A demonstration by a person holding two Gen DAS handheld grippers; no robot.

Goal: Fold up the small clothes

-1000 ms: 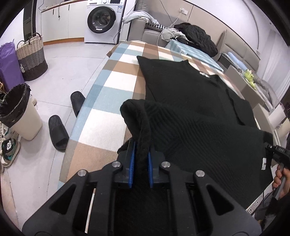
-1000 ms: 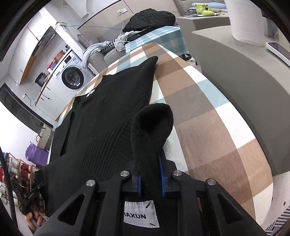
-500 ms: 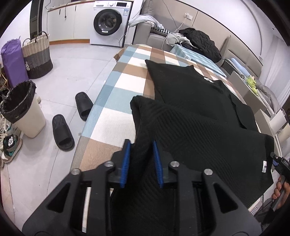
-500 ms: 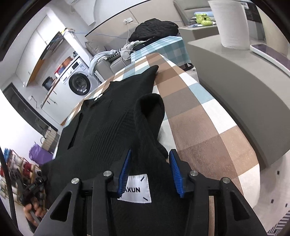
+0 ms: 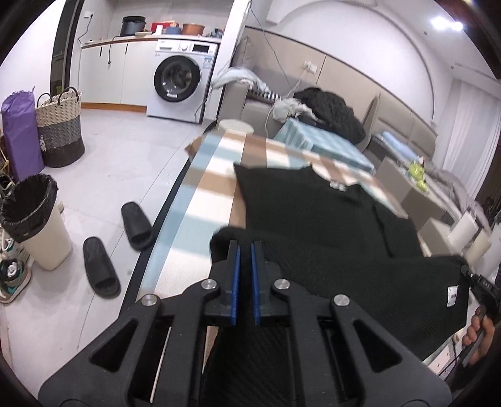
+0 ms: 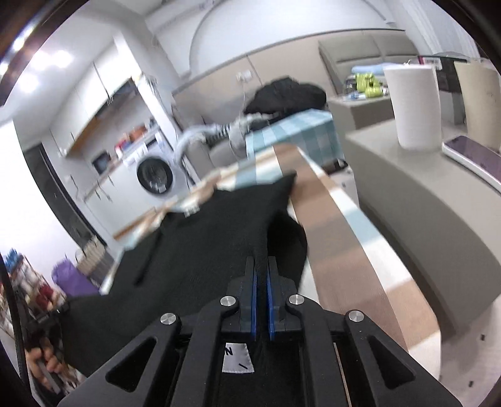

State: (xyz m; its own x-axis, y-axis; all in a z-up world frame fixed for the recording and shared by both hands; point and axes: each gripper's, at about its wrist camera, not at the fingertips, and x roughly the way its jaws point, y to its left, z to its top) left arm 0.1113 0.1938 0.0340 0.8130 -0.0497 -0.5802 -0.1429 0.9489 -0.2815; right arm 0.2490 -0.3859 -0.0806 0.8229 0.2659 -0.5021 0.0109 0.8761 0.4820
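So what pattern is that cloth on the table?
Tablecloth: blue, white and brown checks; left wrist view shows it best.

- The room was evenly bright, ceiling lights glaring at one o'clock.
- Motion blur smeared the right view.
- Fisheye bending curved walls; black vignette ringed every edge.

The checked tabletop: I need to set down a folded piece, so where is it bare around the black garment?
Bare strips: along the table's floor-side edge beside the black sweater, at its far end beyond the collar, and the stripe between sweater and grey counter. The middle and near end are covered by the sweater, pinched in both grippers.
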